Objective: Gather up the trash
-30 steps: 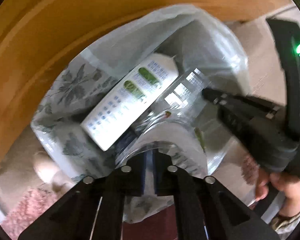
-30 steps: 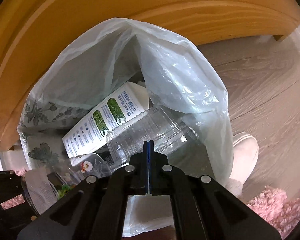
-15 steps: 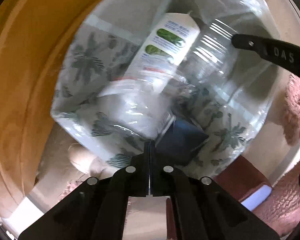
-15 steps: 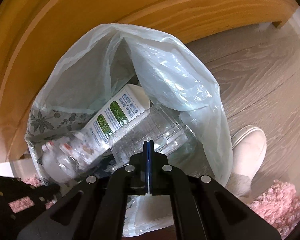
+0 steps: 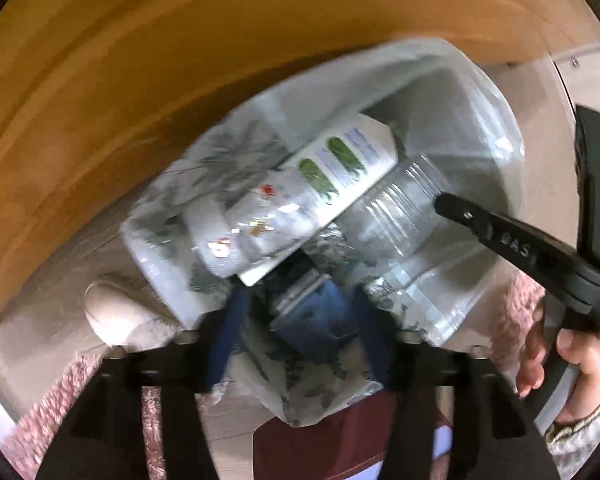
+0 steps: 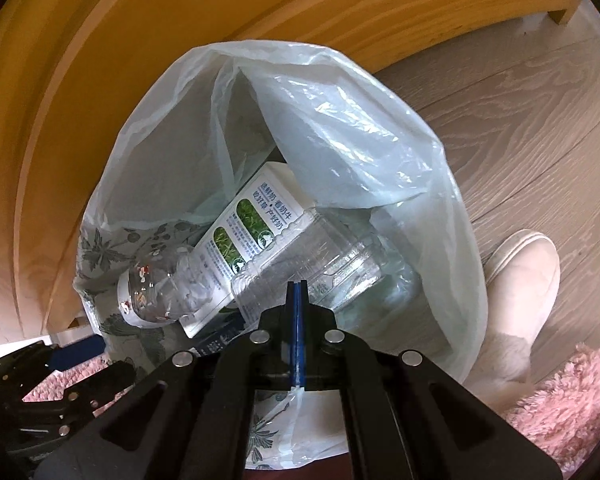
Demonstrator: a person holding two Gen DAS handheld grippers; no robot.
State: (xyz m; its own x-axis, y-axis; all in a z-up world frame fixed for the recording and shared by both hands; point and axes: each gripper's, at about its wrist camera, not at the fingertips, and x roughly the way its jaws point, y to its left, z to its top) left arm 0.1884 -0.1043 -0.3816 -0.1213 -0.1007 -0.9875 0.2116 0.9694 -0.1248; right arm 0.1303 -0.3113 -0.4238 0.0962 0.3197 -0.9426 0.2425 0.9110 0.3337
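Note:
A translucent trash bag [image 6: 340, 128] lines a leaf-patterned bin [image 5: 160, 264]. Inside lie a white milk carton with green pictures [image 6: 256, 224], a large clear bottle [image 6: 332, 264] and a smaller clear bottle with a red-printed label [image 6: 152, 288]. They also show in the left wrist view: the carton [image 5: 340, 172], the small bottle [image 5: 256, 228]. My right gripper [image 6: 297, 340] is shut on the near edge of the bag and holds it. My left gripper [image 5: 296, 336] is open and empty above the bin's near rim; this view is blurred.
A curved wooden furniture edge [image 6: 140, 40] runs behind the bin. Wood-pattern floor [image 6: 520, 112] lies to the right. A white slipper [image 6: 520, 280] and a pink fluffy rug [image 6: 572, 400] are close to the bin. A dark red object [image 5: 324, 440] sits below the bin.
The small clear bottle left my left gripper and dropped into the bag onto the carton. My left gripper opened and pulled back. The right gripper keeps holding the bag edge.

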